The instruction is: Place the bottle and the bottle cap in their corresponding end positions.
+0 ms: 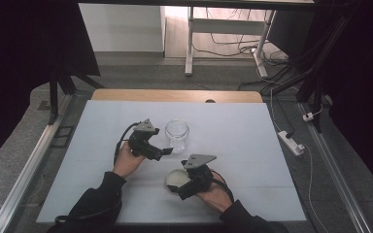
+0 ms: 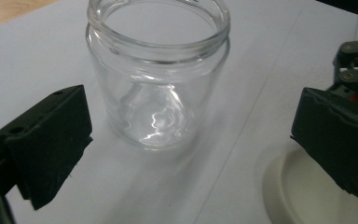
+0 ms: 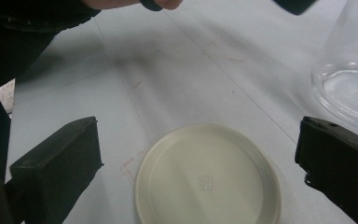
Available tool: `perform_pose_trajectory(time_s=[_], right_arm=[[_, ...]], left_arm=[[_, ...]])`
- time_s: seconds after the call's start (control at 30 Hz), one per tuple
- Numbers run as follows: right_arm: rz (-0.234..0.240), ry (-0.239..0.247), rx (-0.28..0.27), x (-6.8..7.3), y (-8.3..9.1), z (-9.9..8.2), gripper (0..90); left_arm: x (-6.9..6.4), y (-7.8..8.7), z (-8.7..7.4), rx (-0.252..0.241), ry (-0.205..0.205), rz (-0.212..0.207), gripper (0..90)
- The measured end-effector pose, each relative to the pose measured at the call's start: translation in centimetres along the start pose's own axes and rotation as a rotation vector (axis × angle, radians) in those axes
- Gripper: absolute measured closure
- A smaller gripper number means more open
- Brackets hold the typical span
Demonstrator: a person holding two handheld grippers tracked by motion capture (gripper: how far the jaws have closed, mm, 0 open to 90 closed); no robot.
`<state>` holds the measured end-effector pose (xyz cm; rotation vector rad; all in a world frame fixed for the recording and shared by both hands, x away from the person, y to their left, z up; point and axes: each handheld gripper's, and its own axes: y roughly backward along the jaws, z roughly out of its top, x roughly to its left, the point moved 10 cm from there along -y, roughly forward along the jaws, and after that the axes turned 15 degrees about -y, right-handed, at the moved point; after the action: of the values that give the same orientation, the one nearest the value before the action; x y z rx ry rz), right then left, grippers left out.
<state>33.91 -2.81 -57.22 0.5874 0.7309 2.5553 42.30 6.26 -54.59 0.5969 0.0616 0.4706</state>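
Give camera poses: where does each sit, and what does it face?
High view: above the person's side, facing forward-down on the pale blue table; forearms, both hands show.
Left gripper view: on the left tool, facing the clear glass jar.
Right gripper view: on the right tool, facing the cream round lid.
All share jar and lid.

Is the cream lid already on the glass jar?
No. In the right gripper view the lid lies flat on the table, apart from the jar, between the right gripper's open jaws.
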Motion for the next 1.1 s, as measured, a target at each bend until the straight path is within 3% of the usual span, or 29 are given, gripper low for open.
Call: perform_pose_trajectory(time_s=[0.4, 0.6, 0.83, 0.93, 1.1], right_arm=[[-0.014, -0.002, -0.03, -0.3, 1.4, 0.5, 0.2], [-0.027, 0.001, -0.03, -0.5, 2.1, 0.5, 0.1], [-0.05, -0.01, -0.03, -0.9, 3.0, 0.4, 0.0], [-0.056, -0.015, -0.034, -0.9, 3.3, 0.5, 0.0], [-0.069, -0.017, -0.037, -1.0, 4.0, 0.6, 0.0]], left_arm=[[-2.2, 1.8, 0.0, 0.004, -0.005, -0.041, 0.0], [-3.0, 3.2, -0.1, -0.002, -0.01, -0.042, 0.0], [-3.8, 5.3, -1.0, -0.01, 0.019, -0.055, 0.0], [-4.1, 6.4, -1.5, -0.034, 0.056, -0.06, 0.0], [-4.8, 7.6, -2.1, -0.031, 0.058, -0.048, 0.0]])
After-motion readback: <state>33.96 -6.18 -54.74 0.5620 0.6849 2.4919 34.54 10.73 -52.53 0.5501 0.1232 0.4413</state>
